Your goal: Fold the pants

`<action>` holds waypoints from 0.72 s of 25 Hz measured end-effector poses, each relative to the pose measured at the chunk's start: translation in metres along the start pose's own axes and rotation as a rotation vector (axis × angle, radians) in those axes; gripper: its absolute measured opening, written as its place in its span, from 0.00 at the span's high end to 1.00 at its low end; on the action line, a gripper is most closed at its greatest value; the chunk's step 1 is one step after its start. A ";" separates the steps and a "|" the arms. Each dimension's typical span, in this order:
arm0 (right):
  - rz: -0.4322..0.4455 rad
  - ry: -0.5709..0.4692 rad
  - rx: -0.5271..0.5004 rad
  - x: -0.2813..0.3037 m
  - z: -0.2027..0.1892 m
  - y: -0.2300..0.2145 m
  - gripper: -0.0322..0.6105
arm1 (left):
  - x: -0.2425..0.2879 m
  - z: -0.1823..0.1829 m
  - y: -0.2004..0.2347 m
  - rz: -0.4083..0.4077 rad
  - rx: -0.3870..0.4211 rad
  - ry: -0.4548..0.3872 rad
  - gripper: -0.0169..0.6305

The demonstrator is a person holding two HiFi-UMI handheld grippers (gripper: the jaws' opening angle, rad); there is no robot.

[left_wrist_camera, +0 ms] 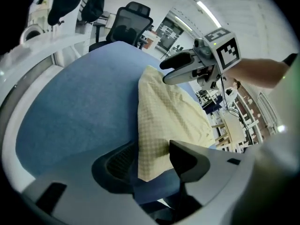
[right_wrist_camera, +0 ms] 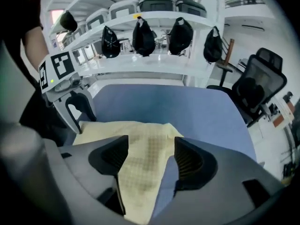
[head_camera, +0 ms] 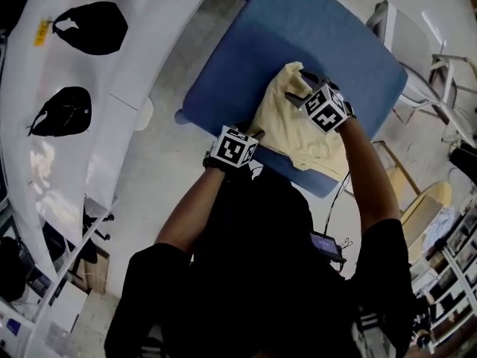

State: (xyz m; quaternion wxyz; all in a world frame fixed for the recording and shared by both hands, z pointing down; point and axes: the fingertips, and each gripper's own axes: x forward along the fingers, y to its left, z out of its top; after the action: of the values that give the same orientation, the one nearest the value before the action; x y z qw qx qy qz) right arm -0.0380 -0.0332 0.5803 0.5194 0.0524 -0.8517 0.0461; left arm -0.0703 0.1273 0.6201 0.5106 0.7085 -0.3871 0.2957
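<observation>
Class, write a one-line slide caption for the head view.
Left gripper and right gripper, jaws open, over yellow pants on a blue table.

Table (head_camera: 246, 51): it stands right in front of you, with floor between it and the shelf.
Pants (head_camera: 294, 125): they lie on the table's near right part and reach its near edge.
Left gripper (left_wrist_camera: 152, 156): you have it at the pants' near left corner, with their edge between the jaws.
Right gripper (right_wrist_camera: 151, 149): you have it over the pants' far end, with a corner of them between the jaws.
Shelf (head_camera: 149, 21): it runs along your left, apart from the table.
Bags (head_camera: 93, 27): they sit in a row on the shelf.
Chair (right_wrist_camera: 260, 86): it stands off the table's far side, to the right in the right gripper view.
</observation>
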 end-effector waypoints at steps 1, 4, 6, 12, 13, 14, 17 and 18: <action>0.027 0.020 -0.060 0.004 0.001 0.000 0.47 | 0.000 0.000 0.000 -0.006 -0.032 -0.010 0.59; 0.099 0.095 -0.261 0.017 0.004 -0.002 0.42 | 0.001 -0.001 0.001 -0.009 -0.104 -0.047 0.59; 0.153 0.144 -0.342 0.025 0.003 -0.002 0.37 | 0.001 -0.004 0.002 -0.013 -0.120 -0.064 0.59; 0.274 0.240 -0.389 0.043 0.003 -0.003 0.31 | 0.002 -0.012 -0.006 -0.072 -0.109 -0.061 0.54; 0.289 0.254 -0.396 0.045 0.002 -0.001 0.31 | 0.002 -0.013 -0.006 -0.071 -0.093 -0.055 0.54; 0.302 0.267 -0.404 0.048 0.001 0.000 0.32 | 0.003 -0.013 -0.005 -0.067 -0.080 -0.050 0.54; 0.323 0.291 -0.431 0.055 -0.001 0.003 0.34 | 0.004 -0.012 -0.002 -0.045 -0.089 -0.042 0.56; 0.327 0.294 -0.442 0.056 -0.001 0.003 0.35 | 0.004 -0.012 0.000 -0.031 -0.099 -0.038 0.59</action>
State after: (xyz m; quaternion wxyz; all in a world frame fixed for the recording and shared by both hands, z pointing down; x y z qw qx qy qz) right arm -0.0630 -0.0323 0.6308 0.6217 -0.2067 -0.7539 -0.0500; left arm -0.0687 0.1376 0.6274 0.5421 0.6937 -0.3999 0.2548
